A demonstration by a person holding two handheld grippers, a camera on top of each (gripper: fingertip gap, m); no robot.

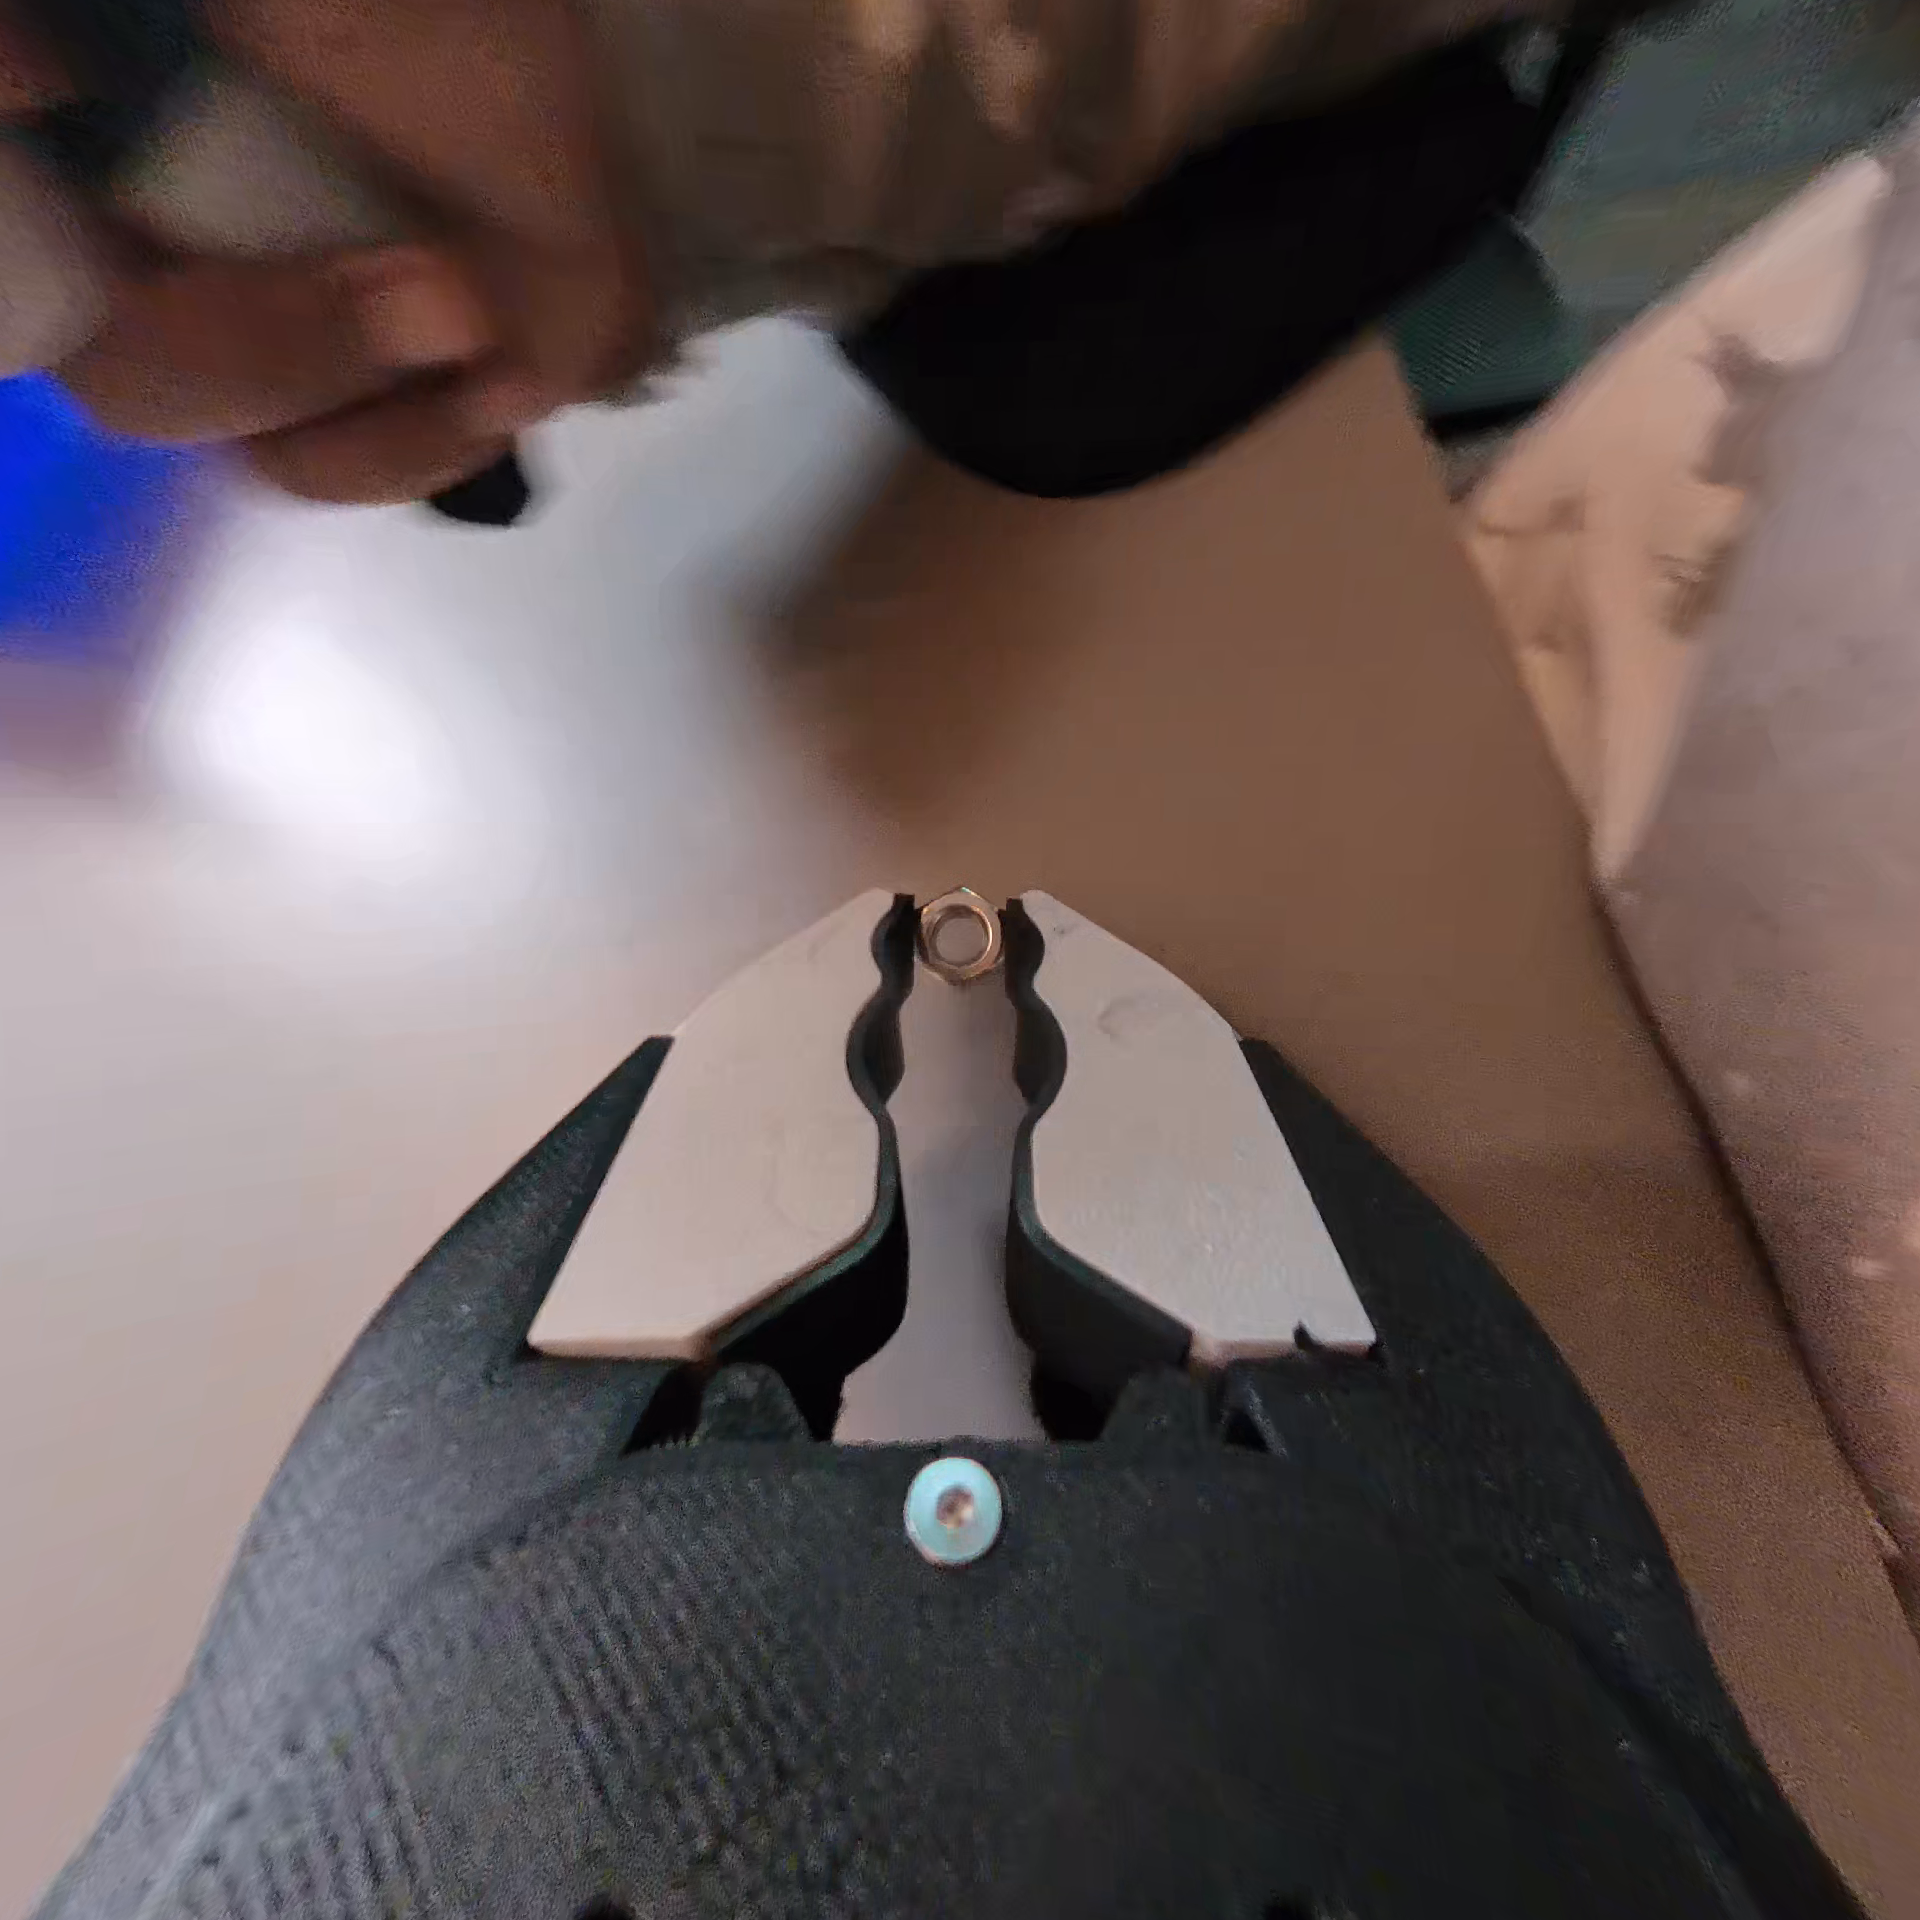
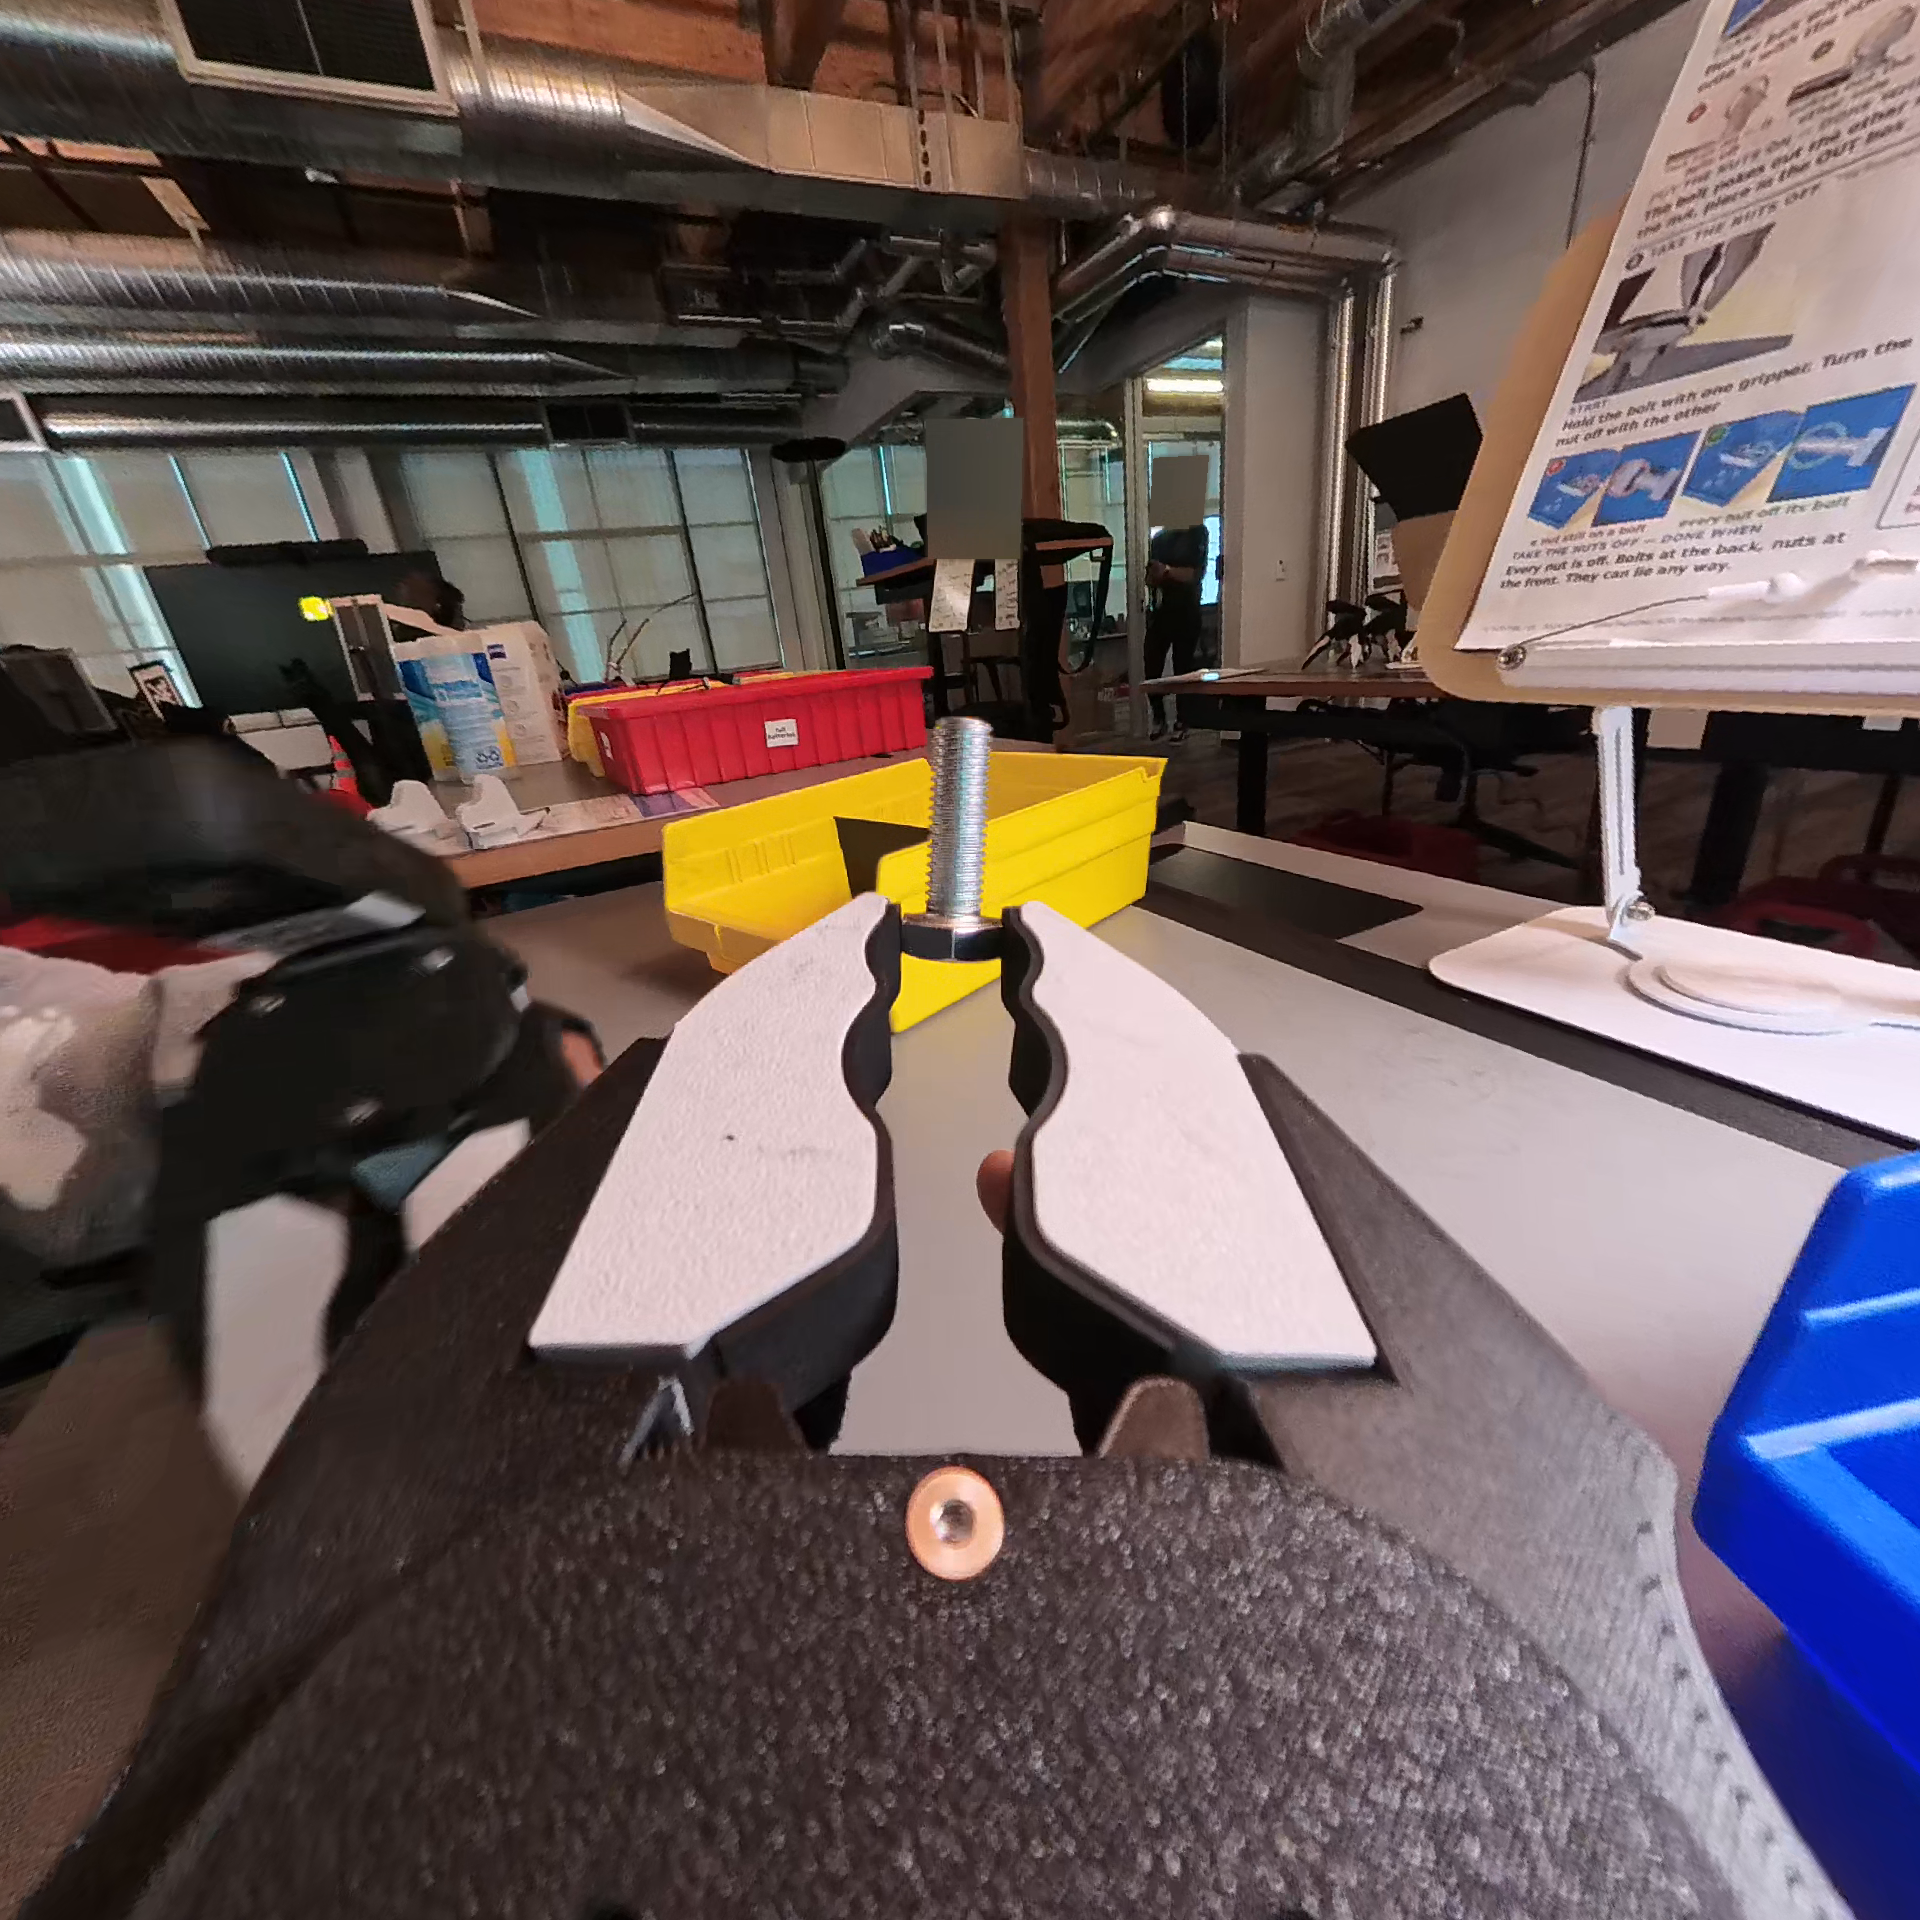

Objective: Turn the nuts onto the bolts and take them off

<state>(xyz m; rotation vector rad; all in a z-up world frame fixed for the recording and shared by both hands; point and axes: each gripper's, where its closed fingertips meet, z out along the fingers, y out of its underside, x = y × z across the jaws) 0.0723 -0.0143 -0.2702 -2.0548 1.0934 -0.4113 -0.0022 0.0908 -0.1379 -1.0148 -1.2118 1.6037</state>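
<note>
In the left wrist view my left gripper [image 1: 958, 914] is shut on a small silver hex nut [image 1: 957, 937], pinched at the fingertips with its hole facing the camera. In the right wrist view my right gripper [image 2: 952, 925] is shut on the hex head of a silver bolt [image 2: 958, 810], whose threaded shaft stands upright above the fingertips. The thread is bare, with no nut on it. The left gripper's black body [image 2: 343, 1039] shows blurred at the left of the right wrist view, apart from the bolt.
A yellow bin [image 2: 1039, 831] stands on the grey table [image 2: 1455, 1143] behind the bolt. A blue bin [image 2: 1829, 1455] is at the right edge. An instruction sheet on a white stand [image 2: 1714, 416] is at the right. A blurred hand and sleeve [image 1: 416, 260] fill the left view's top.
</note>
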